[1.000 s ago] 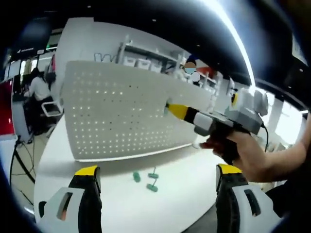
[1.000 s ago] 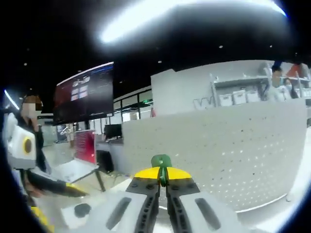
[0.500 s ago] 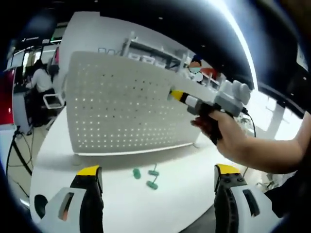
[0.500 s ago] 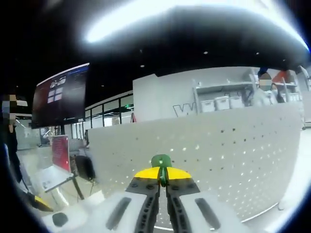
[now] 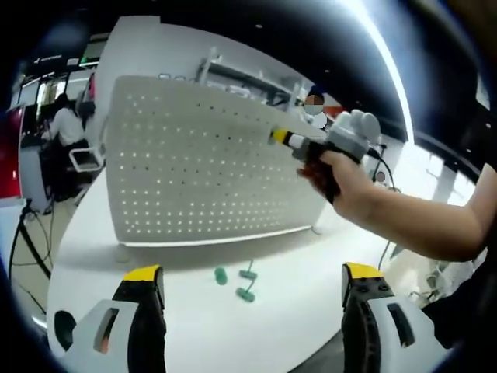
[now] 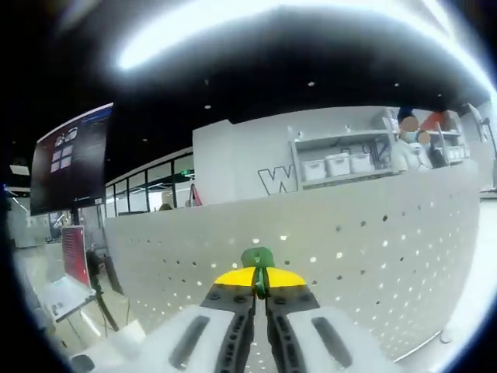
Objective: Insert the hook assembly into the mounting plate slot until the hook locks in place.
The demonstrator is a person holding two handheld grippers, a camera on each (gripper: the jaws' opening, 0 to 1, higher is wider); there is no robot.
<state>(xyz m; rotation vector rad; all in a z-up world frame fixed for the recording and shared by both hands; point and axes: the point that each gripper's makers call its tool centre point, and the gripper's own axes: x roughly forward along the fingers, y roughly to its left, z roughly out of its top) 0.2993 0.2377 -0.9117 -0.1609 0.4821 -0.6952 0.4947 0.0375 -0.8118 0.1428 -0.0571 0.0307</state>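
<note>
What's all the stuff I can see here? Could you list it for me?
pegboard: one, white with holes, upright on the table
table: one, white, under the pegboard
loose hooks: three, green, lying on the table before the pegboard
held hook: one, green, pinched in the right gripper's jaws
shelf with bins: one, white, far wall
screen: one, dark, left background
left gripper: jaws apart
right gripper: jaws closed, near the pegboard
hand: one, gripping the right gripper

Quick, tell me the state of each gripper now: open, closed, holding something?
Left gripper: open, holding nothing.
Right gripper: closed on a green hook, raised near the white pegboard.
</note>
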